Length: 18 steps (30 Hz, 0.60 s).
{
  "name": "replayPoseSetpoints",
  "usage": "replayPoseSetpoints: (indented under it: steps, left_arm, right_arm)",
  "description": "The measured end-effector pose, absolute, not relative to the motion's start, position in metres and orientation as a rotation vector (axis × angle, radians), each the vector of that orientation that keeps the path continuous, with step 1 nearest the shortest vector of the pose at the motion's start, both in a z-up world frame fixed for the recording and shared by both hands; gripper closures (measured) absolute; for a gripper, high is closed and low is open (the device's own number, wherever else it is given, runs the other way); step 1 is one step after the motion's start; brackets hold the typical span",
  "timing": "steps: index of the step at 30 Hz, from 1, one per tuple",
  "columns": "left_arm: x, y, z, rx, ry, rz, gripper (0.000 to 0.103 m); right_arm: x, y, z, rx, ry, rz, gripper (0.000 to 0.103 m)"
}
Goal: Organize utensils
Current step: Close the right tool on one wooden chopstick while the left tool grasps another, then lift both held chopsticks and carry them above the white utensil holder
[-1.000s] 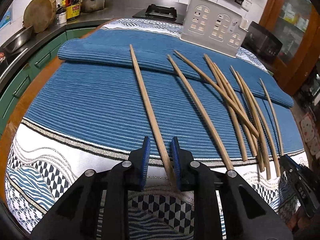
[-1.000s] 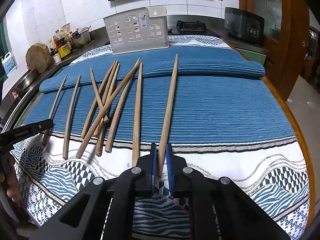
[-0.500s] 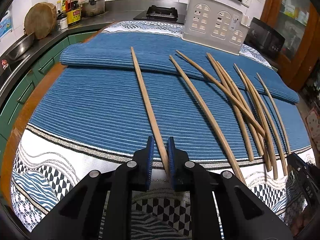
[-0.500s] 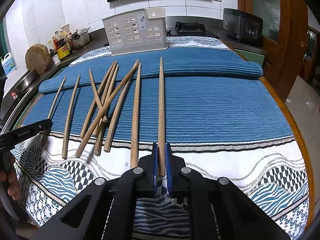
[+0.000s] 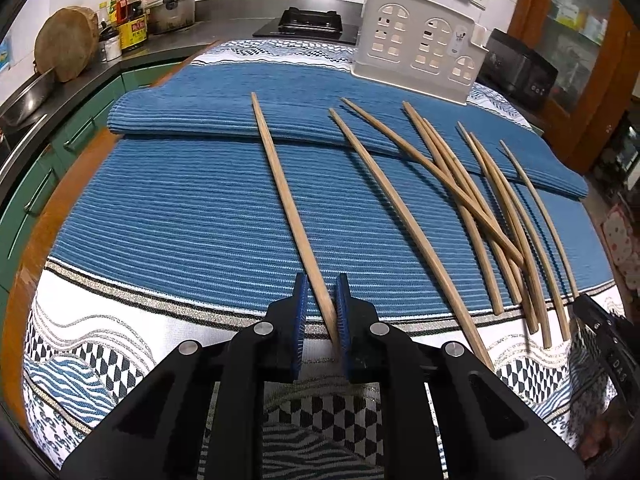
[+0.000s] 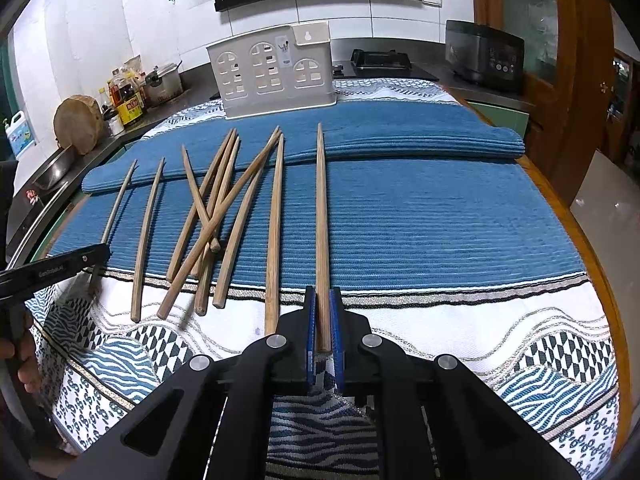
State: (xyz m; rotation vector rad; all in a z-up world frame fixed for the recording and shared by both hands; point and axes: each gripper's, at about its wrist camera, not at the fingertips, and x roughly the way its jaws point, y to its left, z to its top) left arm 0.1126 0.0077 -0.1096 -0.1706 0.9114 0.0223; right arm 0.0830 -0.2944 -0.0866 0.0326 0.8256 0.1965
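Blue ribbed cloth [image 6: 420,220] over the table, with brown wooden sticks on top.

Left gripper [image 5: 321,280]: blue fingers [image 5: 300,320] a little way apart, one on each side of the near end of a lone chopstick [image 5: 286,200]. Right-side pad touching or almost touching the wood, with a thin gap on the other side. Not squeezing it. Lone chopstick lying flat, pointing away across the cloth, far tip up on the folded edge.

Right gripper [image 6: 322,290]: blue fingers [image 6: 310,332] close together, pinching the near end of a straight chopstick [image 6: 321,208]. No gap to see on either side. Straight chopstick pointing away toward the white rack [image 6: 272,76], which stands at the far end of the table.

Only in the right wrist view: the other chopsticks [image 6: 212,216] off to the left, some crossed over each other in a loose bunch, one lying just beside the straight chopstick. Also the black tip of the left gripper at the left edge, low over the thin outer stick, and a black cooker [image 6: 484,56] on the counter.

Only in the left wrist view: the bunch off to the right, the right gripper peeking in at the right edge, and green cupboards [image 5: 80,128] along the left side.
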Motion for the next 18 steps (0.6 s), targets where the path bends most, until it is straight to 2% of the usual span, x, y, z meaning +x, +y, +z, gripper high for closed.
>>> replayPoseSetpoints:
  steps: [8,18]
  left_arm:
    - [0.115,0.016,-0.108,-0.156,0.916,0.038,0.098]
    - [0.098,0.025,-0.084,-0.151,0.826,0.015,0.098]
  right_arm:
    - [0.074,-0.295,-0.07,0.034,0.776,0.204,0.096]
    - [0.067,-0.297,-0.037,0.027,0.696,0.217,0.096]
